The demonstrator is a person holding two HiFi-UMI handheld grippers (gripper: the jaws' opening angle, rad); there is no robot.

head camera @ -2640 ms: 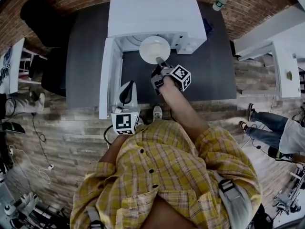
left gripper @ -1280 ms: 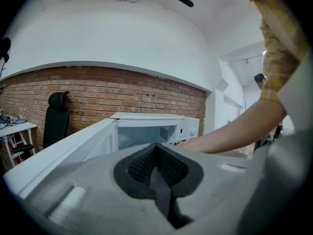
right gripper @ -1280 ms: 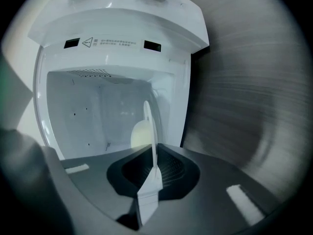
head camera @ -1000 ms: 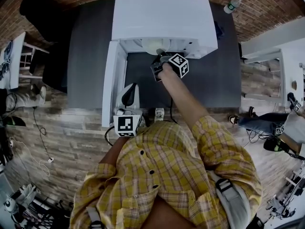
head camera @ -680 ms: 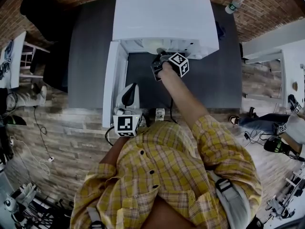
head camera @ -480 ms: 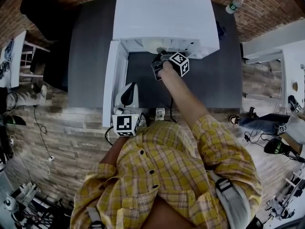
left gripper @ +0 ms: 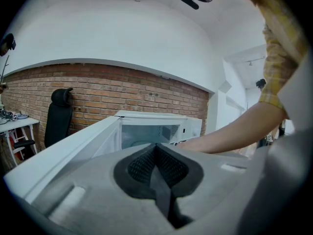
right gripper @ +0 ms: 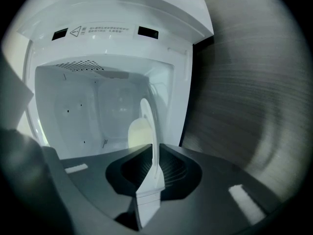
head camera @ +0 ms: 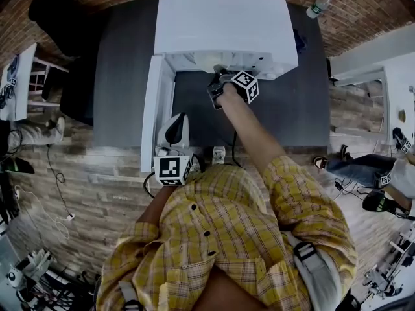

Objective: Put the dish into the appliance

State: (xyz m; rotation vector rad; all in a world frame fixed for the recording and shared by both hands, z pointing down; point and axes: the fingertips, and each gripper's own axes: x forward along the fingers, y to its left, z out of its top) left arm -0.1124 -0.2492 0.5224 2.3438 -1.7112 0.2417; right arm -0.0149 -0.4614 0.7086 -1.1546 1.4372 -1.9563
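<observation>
Fingers of right gripper [right gripper: 155,169] pinch the dish [right gripper: 138,133] edge-on before the open appliance [right gripper: 105,32]; left gripper [left gripper: 157,166] closed, empty.

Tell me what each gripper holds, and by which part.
Right gripper: the dish, pinched by its rim, edge-on. Left gripper: nothing, jaws together.

White appliance [head camera: 224,21] on a dark grey, finely grained worktop [head camera: 123,76]; the dish [right gripper: 141,133] appears pale cream in the dim light. Yellow plaid shirt [head camera: 227,238] with grey checks; red-brown brick wall [left gripper: 98,89]; black chair [left gripper: 58,116].
</observation>
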